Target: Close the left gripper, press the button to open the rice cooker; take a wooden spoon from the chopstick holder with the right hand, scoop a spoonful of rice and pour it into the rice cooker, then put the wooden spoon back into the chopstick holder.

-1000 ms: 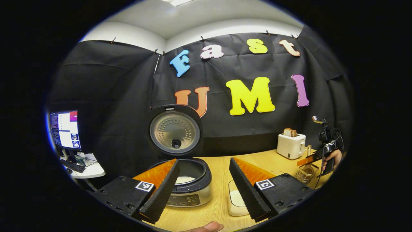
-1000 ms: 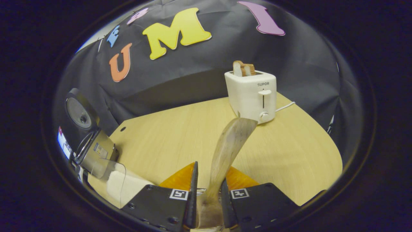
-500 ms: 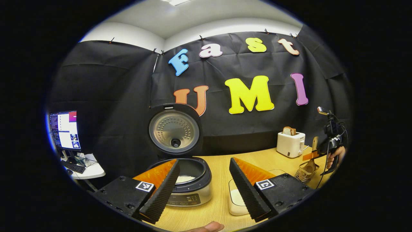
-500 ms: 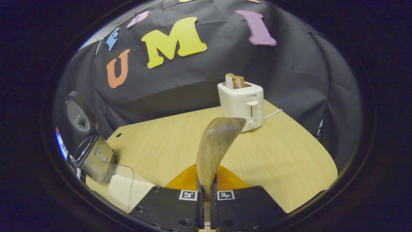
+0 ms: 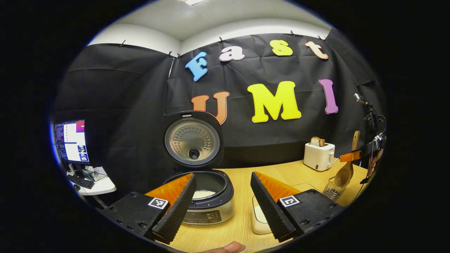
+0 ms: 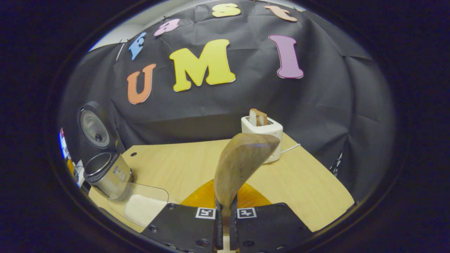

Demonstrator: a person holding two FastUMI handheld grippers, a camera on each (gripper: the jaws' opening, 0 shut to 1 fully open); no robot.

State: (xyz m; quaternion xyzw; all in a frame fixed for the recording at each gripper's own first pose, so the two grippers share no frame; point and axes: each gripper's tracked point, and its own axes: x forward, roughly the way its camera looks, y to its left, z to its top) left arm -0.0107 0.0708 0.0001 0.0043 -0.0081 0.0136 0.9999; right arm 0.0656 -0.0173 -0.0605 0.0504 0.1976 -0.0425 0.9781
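The rice cooker (image 5: 208, 196) stands with its lid (image 5: 192, 140) raised and white rice in the pot. My left gripper (image 5: 223, 175) is open just in front of it, holding nothing. At the far right, my right gripper (image 5: 351, 155) is shut on the wooden spoon (image 5: 345, 170), whose bowl hangs just above the wire chopstick holder (image 5: 331, 191). In the right gripper view, the right gripper (image 6: 225, 211) clamps the wooden spoon (image 6: 242, 163), which rises ahead of the fingers. The rice cooker (image 6: 103, 170) is far to the left there.
A rice container (image 5: 260, 219) sits right of the cooker; its clear lid (image 6: 140, 196) is propped up. A white toaster (image 5: 319, 156) with bread stands at the table's back right. A monitor (image 5: 71, 140) stands on a side desk. A hand (image 5: 374, 161) holds the right gripper.
The right gripper's fingers closed tight on the spoon and lifted it up out of the chopstick holder. The left gripper has stayed nearly still and open.
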